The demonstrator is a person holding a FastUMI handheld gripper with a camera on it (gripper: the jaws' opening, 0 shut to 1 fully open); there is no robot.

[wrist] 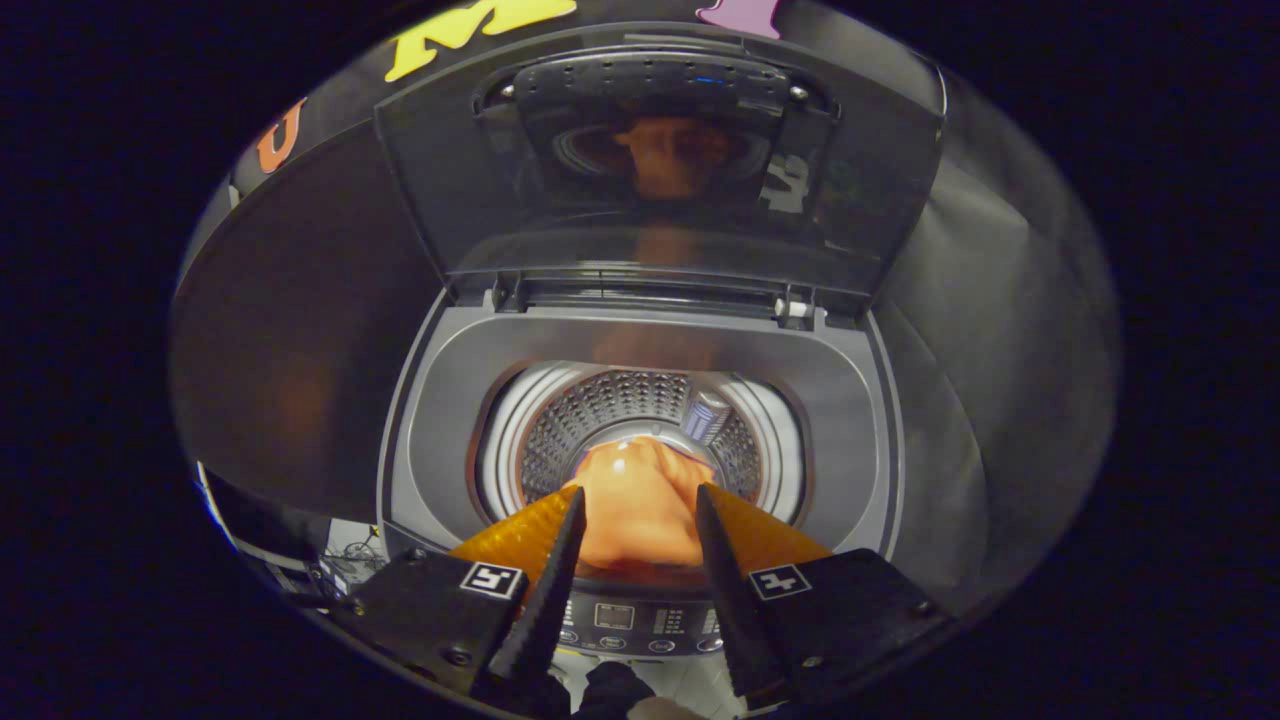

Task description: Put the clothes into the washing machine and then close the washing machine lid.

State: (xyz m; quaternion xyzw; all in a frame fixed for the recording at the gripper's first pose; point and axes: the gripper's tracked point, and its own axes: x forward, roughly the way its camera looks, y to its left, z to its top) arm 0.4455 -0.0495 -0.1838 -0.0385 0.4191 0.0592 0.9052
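Note:
A top-loading washing machine (450, 400) stands just ahead of me with its lid (850, 200) raised upright at the back. Its perforated steel drum (600, 410) lies open below. My gripper (640, 491) hangs over the front of the drum opening, shut on a bunched orange garment (640, 515). The cloth fills the gap between the two fingers and covers part of the front rim. Beyond the fingertips the drum's far wall shows. A dim orange reflection of the garment shows in the lid's glass.
The machine's control panel (615, 620) sits below the fingers on the near edge. Black cloth walls close in on the left and right of the machine. A lid hinge (795, 308) sits at the back right of the tub surround.

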